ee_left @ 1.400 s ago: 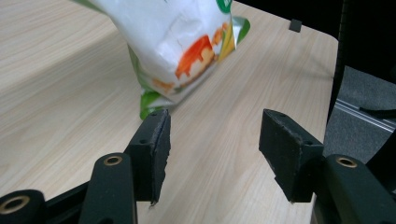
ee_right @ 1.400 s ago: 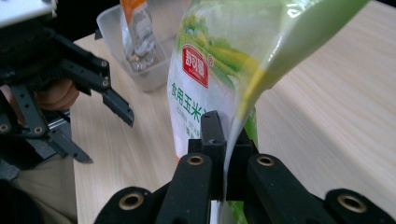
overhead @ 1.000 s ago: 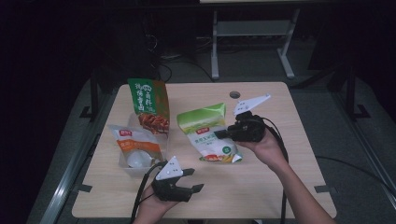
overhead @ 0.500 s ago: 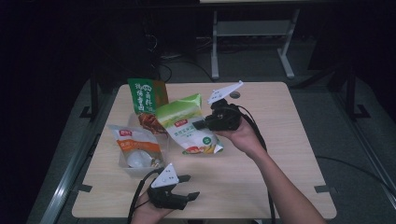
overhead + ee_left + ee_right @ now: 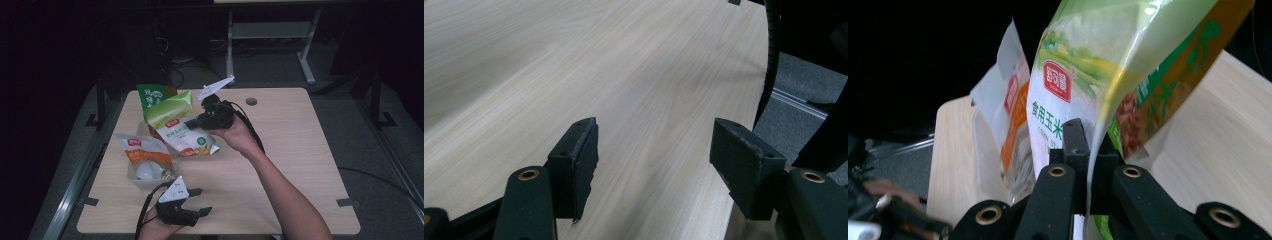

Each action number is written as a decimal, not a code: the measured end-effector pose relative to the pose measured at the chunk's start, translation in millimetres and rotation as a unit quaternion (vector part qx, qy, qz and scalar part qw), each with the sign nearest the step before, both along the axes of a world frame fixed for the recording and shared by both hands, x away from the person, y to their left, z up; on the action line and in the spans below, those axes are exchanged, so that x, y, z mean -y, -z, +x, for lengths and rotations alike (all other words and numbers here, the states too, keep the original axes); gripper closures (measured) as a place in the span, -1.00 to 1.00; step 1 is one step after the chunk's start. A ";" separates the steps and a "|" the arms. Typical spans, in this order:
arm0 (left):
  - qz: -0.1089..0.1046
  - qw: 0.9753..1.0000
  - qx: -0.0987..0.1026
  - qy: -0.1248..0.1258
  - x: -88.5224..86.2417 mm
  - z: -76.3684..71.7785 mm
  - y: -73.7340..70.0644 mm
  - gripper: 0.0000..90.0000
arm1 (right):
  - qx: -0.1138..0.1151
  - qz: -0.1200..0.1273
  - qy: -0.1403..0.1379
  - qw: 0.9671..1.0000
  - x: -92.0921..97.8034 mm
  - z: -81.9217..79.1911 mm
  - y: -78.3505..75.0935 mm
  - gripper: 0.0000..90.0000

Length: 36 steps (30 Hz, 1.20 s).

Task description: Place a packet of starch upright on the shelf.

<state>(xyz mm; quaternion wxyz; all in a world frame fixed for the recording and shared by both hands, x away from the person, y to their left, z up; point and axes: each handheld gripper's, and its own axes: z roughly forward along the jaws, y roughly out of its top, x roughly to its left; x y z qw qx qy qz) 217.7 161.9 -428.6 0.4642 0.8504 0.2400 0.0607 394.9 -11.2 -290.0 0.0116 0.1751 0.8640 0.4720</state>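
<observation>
Left gripper (image 5: 200, 202) jaws apart; right gripper (image 5: 192, 122) jaws clamped.

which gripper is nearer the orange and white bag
Left. The left gripper sits just below the orange and white bag; the right gripper is farther up, shut on the green bag.

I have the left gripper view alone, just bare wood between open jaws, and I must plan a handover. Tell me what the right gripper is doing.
Observer: The right gripper is shut on the edge of a green and white plastic food pouch, held up off the light wooden table.
Operator: Report what sits beside that pouch.
Observer: An orange and white plastic bag lies left of it; a dark green upright packet stands behind.
Operator: Give me my own gripper's place.
Observer: The left gripper is open at the near table edge, apart from all three packs.
</observation>
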 end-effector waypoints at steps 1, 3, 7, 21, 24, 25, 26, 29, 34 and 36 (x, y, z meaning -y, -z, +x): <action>-0.002 1.000 -0.002 -0.001 -0.1 -0.2 0.1 -0.21 | -0.001 0.002 0.000 1.000 -2.4 1.2 -0.3 0.99; -0.002 1.000 -0.003 -0.001 -0.4 -0.2 0.3 -0.21 | -0.005 0.001 0.000 1.000 -9.7 3.6 -1.6 0.99; 0.004 1.000 -0.005 0.004 0.8 -0.7 1.6 -0.24 | -0.006 0.002 -0.004 1.000 -26.1 8.0 -1.7 0.99; 0.003 1.000 -0.003 0.000 -3.9 -3.3 0.2 -0.24 | -0.031 0.012 -0.008 0.999 -82.7 23.5 18.8 0.99; 0.003 1.000 -0.002 0.000 -5.2 -4.3 -1.7 -0.24 | -0.036 0.013 -0.011 0.999 -90.8 23.9 23.5 0.99; 0.004 1.000 0.001 -0.001 -5.5 -4.9 -2.1 -0.24 | -0.036 0.014 -0.011 0.999 -93.3 23.9 25.1 0.99; 0.004 1.000 0.001 -0.001 -5.5 -4.9 -2.1 -0.24 | -0.036 0.014 -0.011 0.999 -93.3 23.9 25.1 0.99; 0.005 1.000 0.000 0.000 -6.0 -5.9 -2.5 -0.24 | -0.036 0.019 -0.008 0.999 -101.6 24.1 31.3 0.99; 0.004 1.000 -0.001 0.002 -4.4 -6.5 -1.7 -0.24 | -0.040 0.040 0.003 0.998 -104.6 24.5 44.7 0.99; 0.007 1.000 0.000 0.004 -4.0 -6.1 -0.7 -0.24 | -0.045 0.046 0.006 0.998 -104.6 24.5 52.8 0.99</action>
